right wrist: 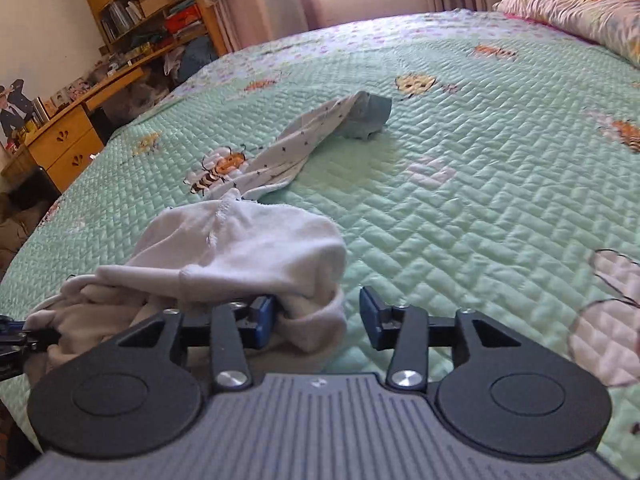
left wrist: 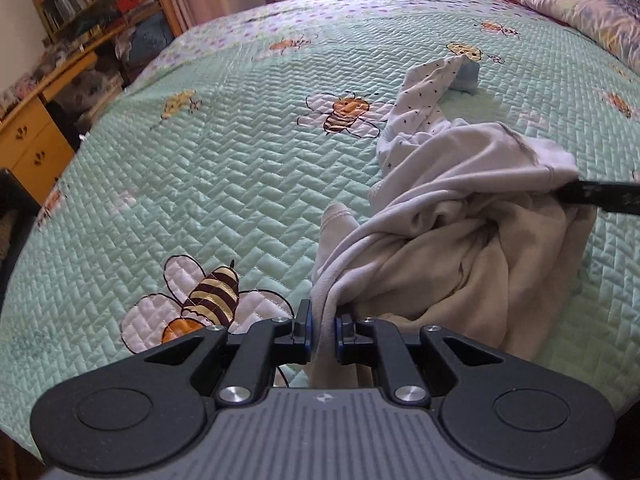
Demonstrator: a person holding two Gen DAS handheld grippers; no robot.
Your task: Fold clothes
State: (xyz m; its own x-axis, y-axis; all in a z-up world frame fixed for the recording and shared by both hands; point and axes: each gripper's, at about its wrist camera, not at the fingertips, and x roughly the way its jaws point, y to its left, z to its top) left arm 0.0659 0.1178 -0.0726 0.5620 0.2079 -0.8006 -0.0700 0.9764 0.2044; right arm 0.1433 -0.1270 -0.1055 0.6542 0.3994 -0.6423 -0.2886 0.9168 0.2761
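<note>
A crumpled white garment (left wrist: 460, 216) lies bunched on the green quilted bed. My left gripper (left wrist: 323, 334) is shut on a fold of its near edge. In the right wrist view the same garment (right wrist: 248, 252) lies across my right gripper (right wrist: 318, 320), whose jaws stand open with cloth between them. A right finger (left wrist: 600, 196) shows at the garment's far right edge in the left wrist view. Behind lies a white star-print garment (left wrist: 424, 96) with a blue cuff (right wrist: 370, 114), stretched out flat.
The green bee-pattern quilt (left wrist: 224, 168) covers the whole bed. A floral pillow (left wrist: 568, 0) lies at the far right. A wooden desk with drawers (right wrist: 68, 140) and cluttered shelves (right wrist: 148, 8) stand beyond the bed's left edge.
</note>
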